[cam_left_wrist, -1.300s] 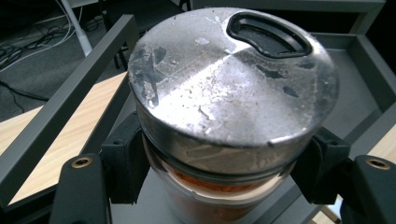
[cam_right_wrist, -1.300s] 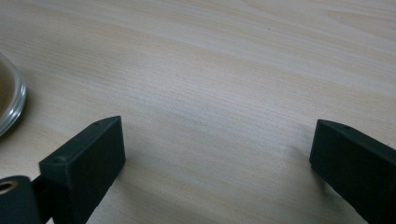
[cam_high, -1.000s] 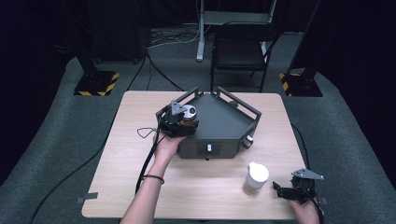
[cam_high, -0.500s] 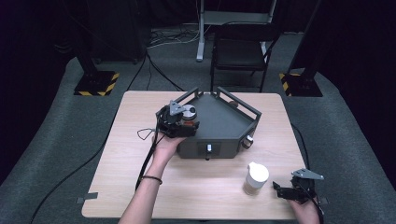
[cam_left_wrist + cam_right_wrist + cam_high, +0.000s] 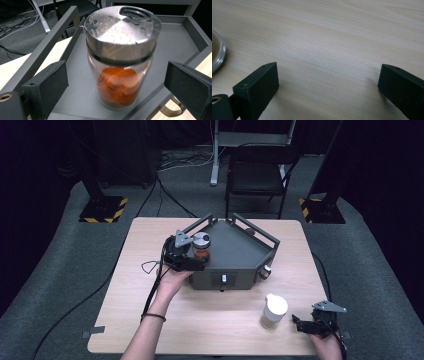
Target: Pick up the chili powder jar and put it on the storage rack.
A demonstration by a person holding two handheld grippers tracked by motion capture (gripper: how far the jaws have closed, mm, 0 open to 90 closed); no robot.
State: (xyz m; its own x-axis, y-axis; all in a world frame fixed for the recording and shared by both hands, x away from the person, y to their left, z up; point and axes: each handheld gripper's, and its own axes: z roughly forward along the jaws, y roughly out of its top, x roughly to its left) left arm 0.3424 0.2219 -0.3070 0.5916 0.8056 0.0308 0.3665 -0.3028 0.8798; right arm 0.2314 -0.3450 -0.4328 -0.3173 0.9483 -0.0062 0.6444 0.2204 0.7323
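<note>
Two jaws of our left gripper (image 5: 115, 82) stand spread w/ the spice jar (image 5: 121, 57) between them, clear gap each side, so released, not grasping. Jar upright, long axis vertical, steel shaker lid up, orange powder low in the glass. It stands on the floor of the grey tray (image 5: 240, 247), at the tray's left front corner, just inside the rim.

Key relation as we judge it: jar lies dead ahead of the left gripper's (image 5: 186, 256) pads, centred; a close would pinch the glass body below the lid. Left hand (image 5: 172, 280) is right at it; right hand is well apart across the table.

Right gripper (image 5: 311, 325) rests near the table's (image 5: 150, 270) front right corner, jaws open over bare wood, holding nothing. White-lidded jar (image 5: 273, 311) stands just beside it, on the left; its glass edge shows at the left margin of the right gripper view (image 5: 218, 53).

Vs. 1 s ago and 0.5 s ago: no visible change in the high view; both grippers, both jars, tray same spots.
</note>
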